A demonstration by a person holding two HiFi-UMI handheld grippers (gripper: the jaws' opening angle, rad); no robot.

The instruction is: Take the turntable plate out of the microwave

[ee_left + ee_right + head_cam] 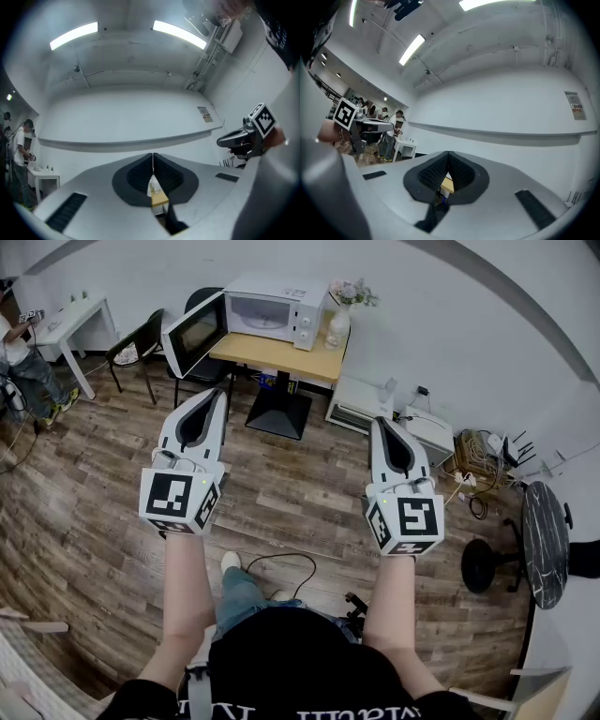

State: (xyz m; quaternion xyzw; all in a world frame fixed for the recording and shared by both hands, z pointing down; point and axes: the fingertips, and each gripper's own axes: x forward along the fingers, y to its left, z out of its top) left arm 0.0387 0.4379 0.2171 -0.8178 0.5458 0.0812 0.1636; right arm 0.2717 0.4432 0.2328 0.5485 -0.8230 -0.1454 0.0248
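We cannot make out the turntable plate inside the white microwave, its door open, on the wooden surface by the white wall, across plank floor. Left tongs and right tongs are closed tight, empty.

Person wears black lettered T-shirt, blue jeans, white shoe; left gripper and right gripper are pale grey with black-and-white marker cubes.

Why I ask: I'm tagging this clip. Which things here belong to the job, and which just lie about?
Job: white microwave oven, door open; light wooden table under it; left gripper and right gripper, both shut, empty.
Lying about: white vase of flowers; black chair; white side table; black round stool.
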